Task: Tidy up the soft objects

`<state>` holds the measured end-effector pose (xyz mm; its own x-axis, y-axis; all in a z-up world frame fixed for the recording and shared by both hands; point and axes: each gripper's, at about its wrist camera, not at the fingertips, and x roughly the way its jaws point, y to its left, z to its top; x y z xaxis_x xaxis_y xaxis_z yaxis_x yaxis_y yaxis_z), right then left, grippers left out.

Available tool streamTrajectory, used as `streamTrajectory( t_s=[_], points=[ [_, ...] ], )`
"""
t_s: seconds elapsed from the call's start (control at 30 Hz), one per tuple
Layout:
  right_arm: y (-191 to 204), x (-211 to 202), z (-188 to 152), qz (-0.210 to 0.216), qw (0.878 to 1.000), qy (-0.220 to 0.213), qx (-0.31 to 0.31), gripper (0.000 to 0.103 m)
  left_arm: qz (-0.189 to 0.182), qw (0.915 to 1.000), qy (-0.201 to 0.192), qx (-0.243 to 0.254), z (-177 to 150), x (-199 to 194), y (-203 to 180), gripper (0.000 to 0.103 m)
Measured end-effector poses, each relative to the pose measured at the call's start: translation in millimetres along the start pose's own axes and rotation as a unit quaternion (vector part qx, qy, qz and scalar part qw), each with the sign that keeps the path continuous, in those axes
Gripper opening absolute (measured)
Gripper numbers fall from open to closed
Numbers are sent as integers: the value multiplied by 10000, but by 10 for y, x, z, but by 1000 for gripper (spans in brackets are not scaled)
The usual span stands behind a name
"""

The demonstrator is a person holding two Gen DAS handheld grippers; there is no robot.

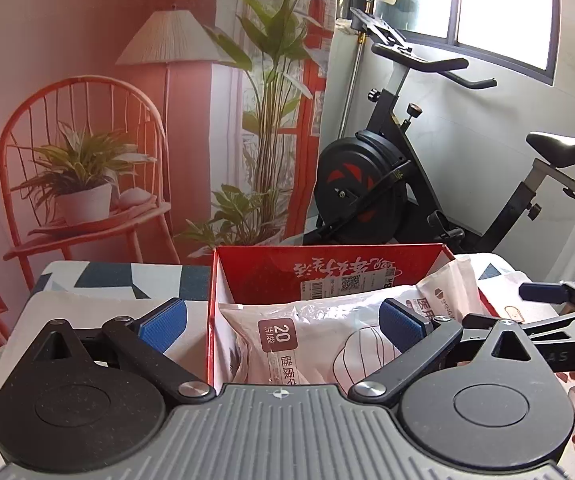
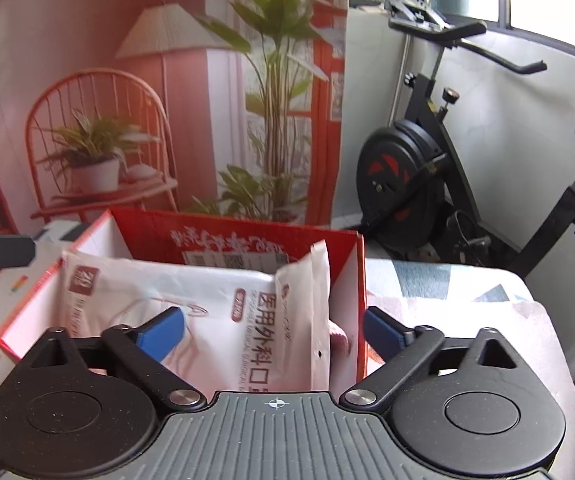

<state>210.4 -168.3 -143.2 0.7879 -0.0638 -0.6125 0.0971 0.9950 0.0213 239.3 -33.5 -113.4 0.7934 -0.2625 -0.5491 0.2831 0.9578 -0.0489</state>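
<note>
Lying lengthwise along the red box, seemingly tilted, the mask packet sits beneath both wide-open jaws.

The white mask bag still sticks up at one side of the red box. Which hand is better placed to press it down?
Probably right: its open gripper faces the upright end of the mask bag inside the red box.

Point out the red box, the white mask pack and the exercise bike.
red box (image 1: pixel 327 268): left wrist view, inside of far wall.
white mask pack (image 2: pixel 223 296): right wrist view, printed front.
exercise bike (image 1: pixel 361 178): left wrist view, black flywheel cover.
</note>
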Motion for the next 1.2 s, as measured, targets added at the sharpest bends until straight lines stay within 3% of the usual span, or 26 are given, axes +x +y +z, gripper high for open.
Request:
streamTrajectory(
  t_s=[0.33, 0.67, 0.9, 1.2],
  points=[
    [45, -803, 118, -146, 9988, -410, 245, 102, 329, 9982, -452, 224, 94, -688, -138, 103],
    [232, -1984, 39, -175, 9920, -1233, 220, 103, 711, 9942, -729, 342, 100, -1659, -266, 103],
    [270, -2778, -47, -221, 9852, -1680, 266, 103, 845, 9865, -1333, 429, 53, -2352, -425, 103],
    [171, -3200, -181, -262, 9833, -1753, 420, 103, 803, 9836, -1586, 313, -58, -2668, -545, 103]
  ],
)
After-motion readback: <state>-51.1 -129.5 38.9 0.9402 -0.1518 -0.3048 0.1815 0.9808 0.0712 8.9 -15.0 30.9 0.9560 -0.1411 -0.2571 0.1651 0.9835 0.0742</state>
